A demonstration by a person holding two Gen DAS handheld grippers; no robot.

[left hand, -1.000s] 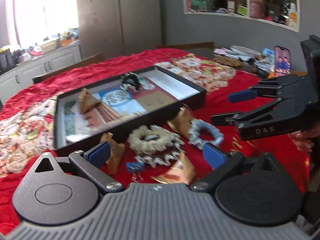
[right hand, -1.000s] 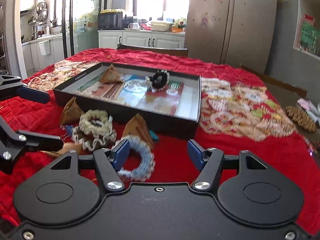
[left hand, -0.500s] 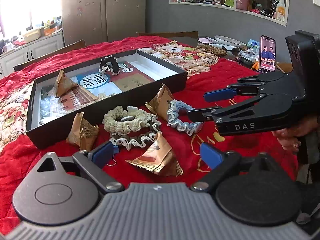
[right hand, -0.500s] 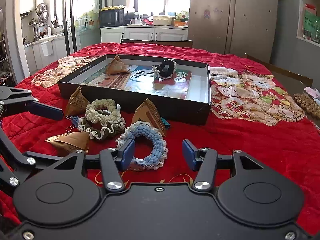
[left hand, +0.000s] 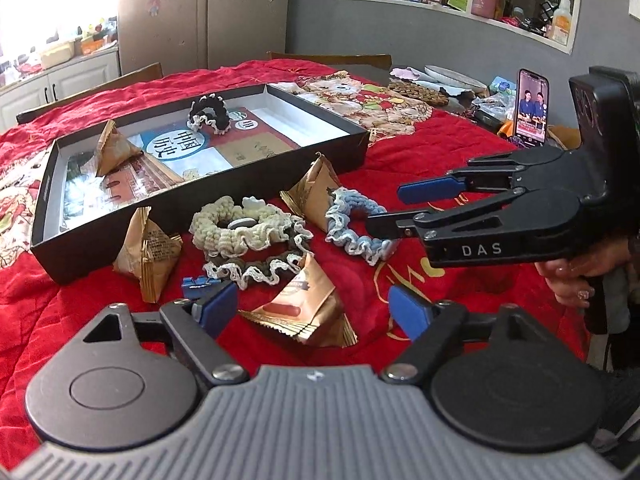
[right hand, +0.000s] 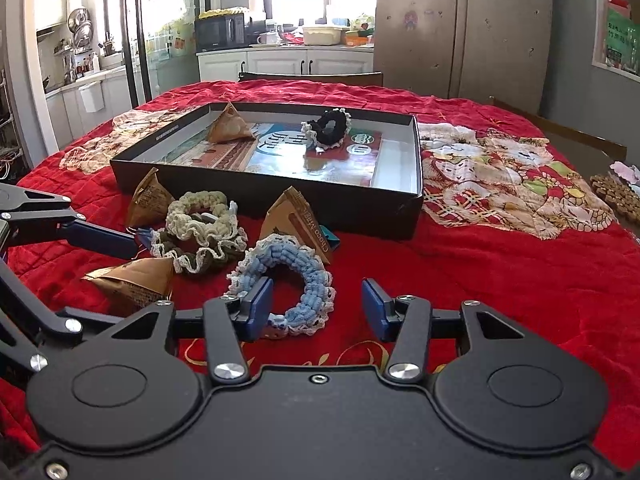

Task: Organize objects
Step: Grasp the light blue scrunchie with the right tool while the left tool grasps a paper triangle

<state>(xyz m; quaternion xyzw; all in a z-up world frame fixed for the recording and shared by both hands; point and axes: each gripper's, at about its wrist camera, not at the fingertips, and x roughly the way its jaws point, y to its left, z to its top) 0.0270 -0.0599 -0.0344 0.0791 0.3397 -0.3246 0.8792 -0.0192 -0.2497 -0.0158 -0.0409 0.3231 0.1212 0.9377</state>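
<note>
Scrunchies and packets lie on the red cloth (right hand: 500,280) in front of the black tray (right hand: 416,196).

1. Your right gripper (right hand: 318,310) points down at the blue scrunchie (right hand: 308,276). Its left pad sits inside the ring and its right pad stands clear of it on the outside, so the near band lies between the jaws. The jaws are closing; neither pad presses the band yet.
2. Your left gripper (left hand: 308,310) points down over the nearest packet (left hand: 304,300), which lies between its pads without touching them. Its jaws are closing from a wide gap and hold nothing.
3. In the left wrist view, your hand (left hand: 576,276) shows on the handle of the right gripper.

Count:
- Scrunchies: four. Blue under the right gripper; cream (left hand: 236,228) resting on olive (left hand: 256,268) just beside it; black (right hand: 326,128) inside the tray.
- Packets: four. Three on the cloth, one (right hand: 230,126) in the tray's far left corner.
- Clips: one blue clip (left hand: 196,282), just beside the left gripper's left pad.
</note>
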